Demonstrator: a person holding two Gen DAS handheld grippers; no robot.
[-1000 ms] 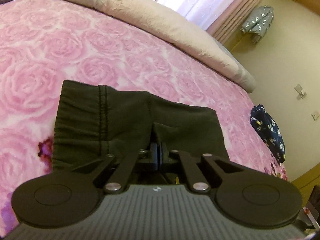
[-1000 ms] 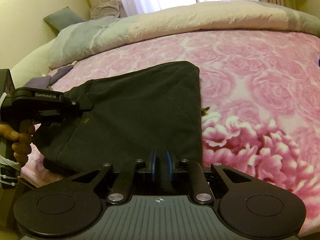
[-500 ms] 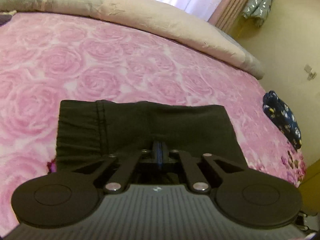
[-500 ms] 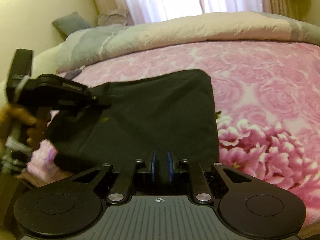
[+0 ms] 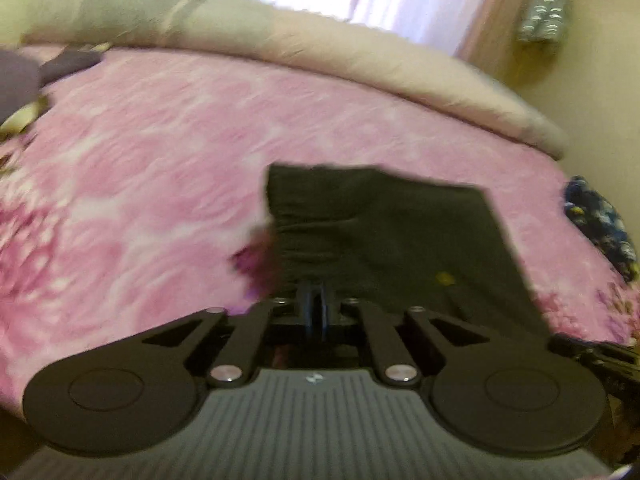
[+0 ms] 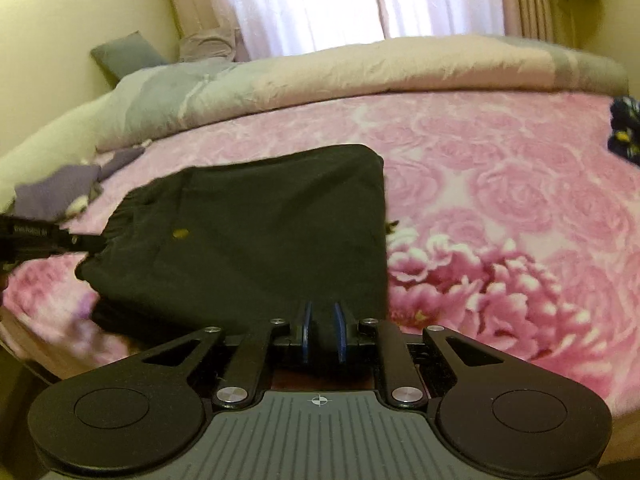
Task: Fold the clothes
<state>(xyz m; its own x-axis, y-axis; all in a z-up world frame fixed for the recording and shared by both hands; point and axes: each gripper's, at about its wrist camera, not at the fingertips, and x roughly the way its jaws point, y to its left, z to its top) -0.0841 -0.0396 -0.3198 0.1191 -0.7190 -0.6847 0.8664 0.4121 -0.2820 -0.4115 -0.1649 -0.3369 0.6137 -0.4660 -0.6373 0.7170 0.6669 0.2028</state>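
While one folded dark-green fabric garment (image 6: 272, 236) fills mid-frame on one pink rose-patterned bedspread (image 6: 500, 184), my left gripper (image 5: 316, 300) and right gripper (image 6: 321, 330) each clench its near hem.

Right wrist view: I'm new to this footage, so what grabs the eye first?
A dark folded garment lies on the pink rose-patterned blanket, gripped at its near edge by the right gripper and at its left side by the left gripper. A rumpled grey-beige duvet lies behind, below the bright curtained window.

My left claw (image 5: 315, 300) pinched on the dark garment's (image 5: 384, 236) gathered edge, pink rose blanket (image 5: 160, 168) beneath, blurred
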